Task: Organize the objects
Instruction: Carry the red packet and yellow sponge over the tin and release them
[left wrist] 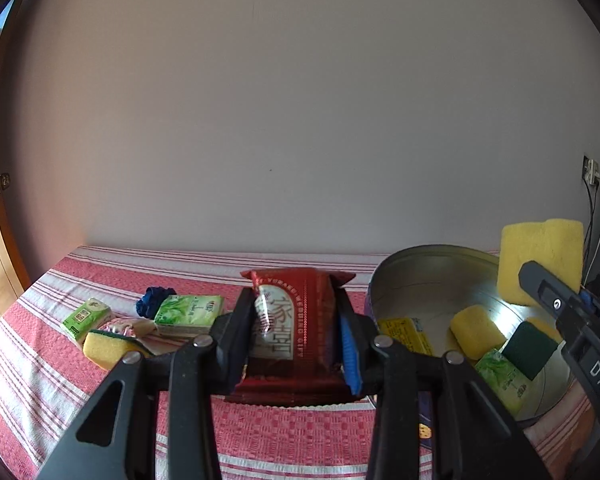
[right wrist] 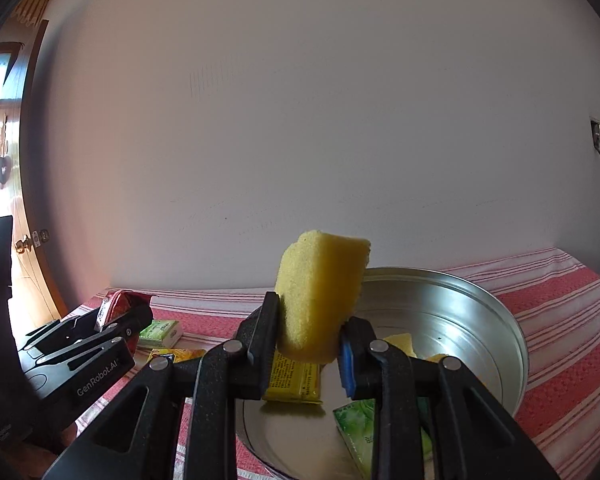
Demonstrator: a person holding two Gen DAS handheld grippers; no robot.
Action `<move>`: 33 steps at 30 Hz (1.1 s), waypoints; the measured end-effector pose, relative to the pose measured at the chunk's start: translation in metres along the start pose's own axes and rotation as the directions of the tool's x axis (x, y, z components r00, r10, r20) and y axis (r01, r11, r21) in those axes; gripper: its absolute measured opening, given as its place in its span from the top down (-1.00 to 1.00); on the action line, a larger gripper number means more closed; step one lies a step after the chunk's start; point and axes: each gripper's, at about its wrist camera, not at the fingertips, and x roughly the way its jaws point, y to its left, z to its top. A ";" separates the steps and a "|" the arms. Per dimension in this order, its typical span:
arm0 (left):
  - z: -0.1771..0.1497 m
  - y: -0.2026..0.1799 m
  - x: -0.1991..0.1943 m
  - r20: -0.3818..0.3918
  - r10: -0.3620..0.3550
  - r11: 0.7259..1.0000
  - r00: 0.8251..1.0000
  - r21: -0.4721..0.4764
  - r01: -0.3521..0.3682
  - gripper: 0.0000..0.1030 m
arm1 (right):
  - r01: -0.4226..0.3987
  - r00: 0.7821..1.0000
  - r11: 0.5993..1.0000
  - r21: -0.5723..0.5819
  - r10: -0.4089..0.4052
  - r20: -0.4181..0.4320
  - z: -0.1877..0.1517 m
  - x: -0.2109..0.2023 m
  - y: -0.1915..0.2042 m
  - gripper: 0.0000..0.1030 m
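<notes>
My left gripper [left wrist: 296, 332] is shut on a dark red snack packet [left wrist: 296, 320] and holds it above the striped cloth, left of the round metal tin [left wrist: 416, 276]. My right gripper [right wrist: 310, 340] is shut on a yellow sponge [right wrist: 320, 296] and holds it over the tin [right wrist: 480, 320]; the sponge also shows in the left wrist view [left wrist: 540, 256]. In the tin lie a yellow packet [right wrist: 296, 380], a green tissue pack [right wrist: 358, 428], a yellow sponge [left wrist: 476, 330] and a green-backed sponge [left wrist: 530, 348].
On the red-and-white striped cloth [left wrist: 100, 272] left of the tin lie two green tissue packs [left wrist: 188, 312], a yellow sponge [left wrist: 108, 348], a pink wrapper [left wrist: 128, 326] and a dark blue item [left wrist: 152, 300]. A white wall stands behind; a door is at the far left.
</notes>
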 end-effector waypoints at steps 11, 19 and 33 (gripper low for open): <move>0.002 -0.052 0.015 -0.019 -0.057 0.997 0.998 0.052 0.058 0.27 | 0.094 0.996 0.996 0.003 -0.094 -0.002 0.009 0.009 -0.042 0.45; 0.002 -0.078 0.030 -0.040 -0.087 0.993 0.995 0.070 0.090 0.27 | 0.159 0.987 0.987 -0.026 -0.159 -0.010 0.011 0.012 -0.060 0.45; -0.005 -0.105 0.048 -0.099 -0.091 0.990 0.991 0.100 0.100 0.27 | 0.228 0.969 0.972 -0.065 -0.233 -0.084 0.010 0.027 -0.067 0.45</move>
